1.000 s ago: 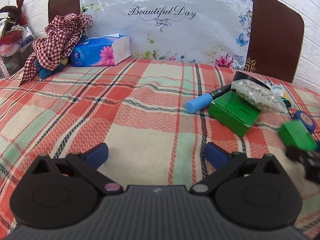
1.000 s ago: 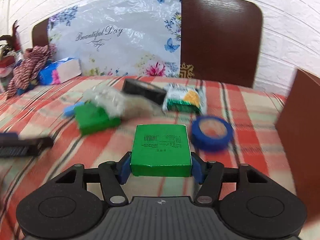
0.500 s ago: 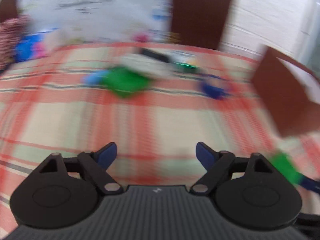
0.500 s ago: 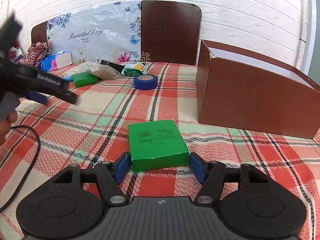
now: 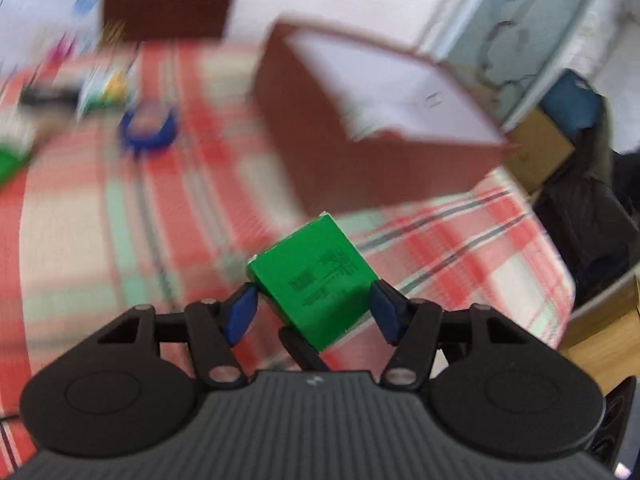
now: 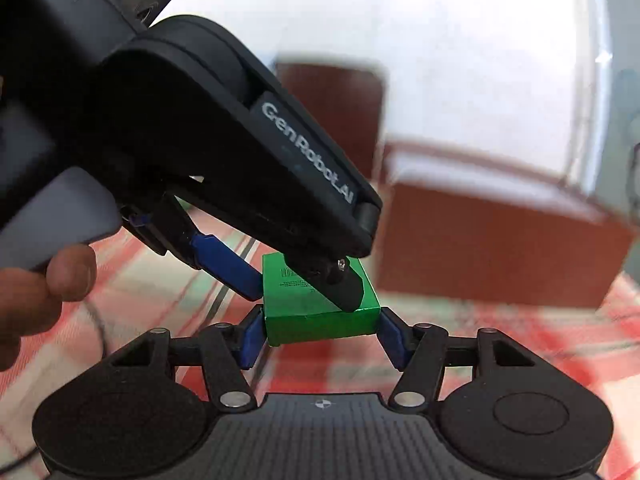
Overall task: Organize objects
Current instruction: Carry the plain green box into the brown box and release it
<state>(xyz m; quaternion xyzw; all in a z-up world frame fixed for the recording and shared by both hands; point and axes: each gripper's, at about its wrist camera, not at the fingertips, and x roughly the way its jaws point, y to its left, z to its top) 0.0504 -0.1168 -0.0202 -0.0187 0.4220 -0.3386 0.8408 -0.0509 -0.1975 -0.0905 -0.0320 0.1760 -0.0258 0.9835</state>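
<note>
A small green box (image 6: pixel 316 312) is held just above the plaid bedspread (image 5: pixel 80 220), with my right gripper (image 6: pixel 320 338) shut on its two sides. My left gripper (image 6: pixel 304 292) reaches down over it from the upper left, jaws closing. One blue pad (image 6: pixel 224 264) touches the box's left edge; the other finger lies across its right top. In the left wrist view the green box (image 5: pixel 316 280) sits turned between the left gripper's (image 5: pixel 311 310) pads, whose tips meet its corners. A black right finger (image 5: pixel 300 350) shows beneath it.
An open brown box (image 5: pixel 360 152) with a white inside stands just beyond the green one. A blue tape roll (image 5: pixel 148 126), a snack packet (image 5: pixel 108 88) and another green box (image 5: pixel 8 160) lie far left. The bed's edge and a cardboard carton (image 5: pixel 540 152) are to the right. A hand (image 6: pixel 36 292) holds the left gripper.
The left gripper swung right across the bed, tipped down over the green box and narrowed its jaws around it. The right gripper carried that box over beside the brown box.
</note>
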